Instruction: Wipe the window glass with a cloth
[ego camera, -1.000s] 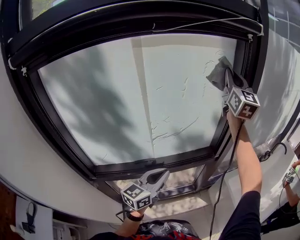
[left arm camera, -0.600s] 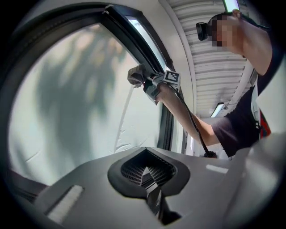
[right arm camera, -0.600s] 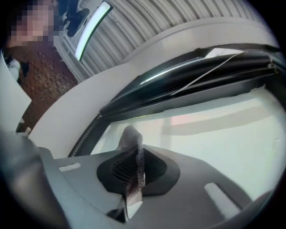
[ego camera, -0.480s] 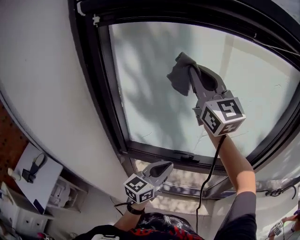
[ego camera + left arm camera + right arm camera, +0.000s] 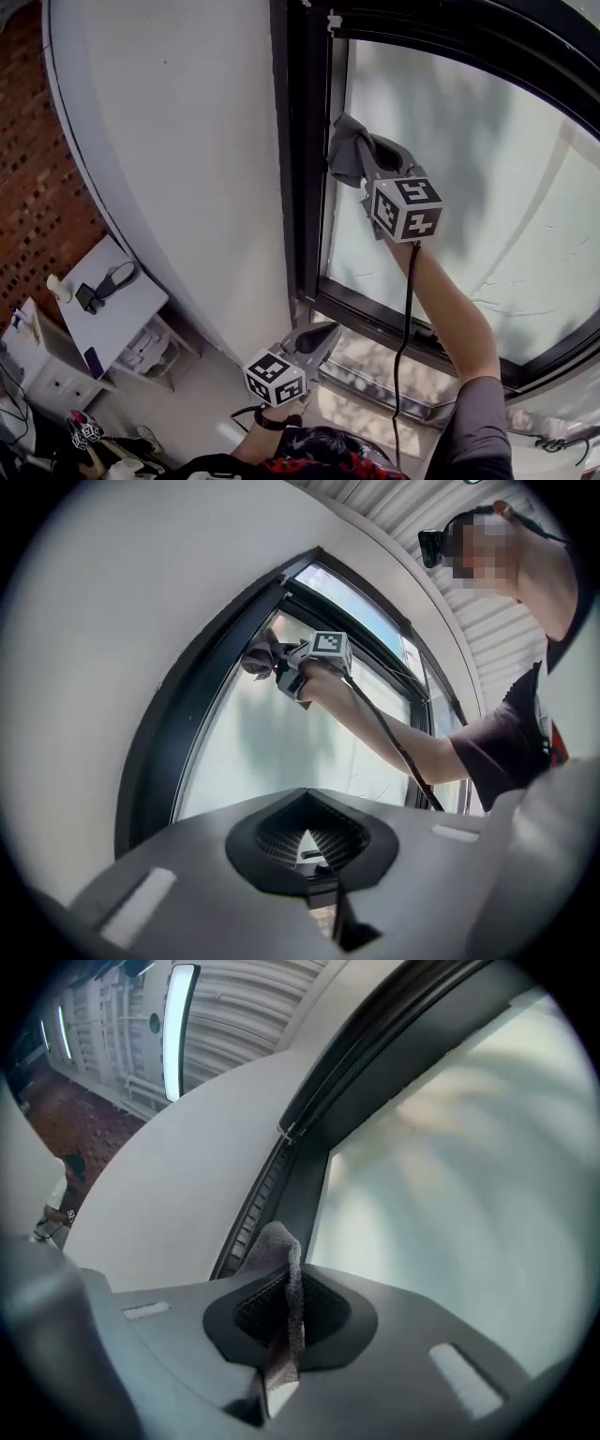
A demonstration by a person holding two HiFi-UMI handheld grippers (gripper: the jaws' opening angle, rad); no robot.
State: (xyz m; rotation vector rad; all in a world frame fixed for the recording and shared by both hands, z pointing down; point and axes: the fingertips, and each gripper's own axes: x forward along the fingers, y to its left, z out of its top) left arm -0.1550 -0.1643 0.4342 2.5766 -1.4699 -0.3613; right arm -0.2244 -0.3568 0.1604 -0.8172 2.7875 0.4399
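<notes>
A grey cloth (image 5: 343,153) is pressed to the window glass (image 5: 469,187) at the pane's left edge, beside the black frame (image 5: 302,141). My right gripper (image 5: 367,156) is shut on the cloth, arm stretched up. In the right gripper view the cloth (image 5: 281,1269) hangs pinched between the jaws of the right gripper (image 5: 286,1309), with the glass (image 5: 450,1176) just ahead. My left gripper (image 5: 322,337) hangs low under the window, shut with nothing in it. The left gripper view shows its jaws (image 5: 305,844) closed, and the cloth (image 5: 255,660) high on the glass (image 5: 281,752).
A white wall (image 5: 169,141) curves left of the frame, with a brick wall (image 5: 37,159) beyond it. A white desk (image 5: 103,300) with small items stands below left. A black cable (image 5: 405,309) runs down my right arm. A lower pane (image 5: 375,361) sits under the main glass.
My right gripper has swept the cloth across the glass from the right side to the left edge. The head view has swung left with it. The left gripper stayed low.
</notes>
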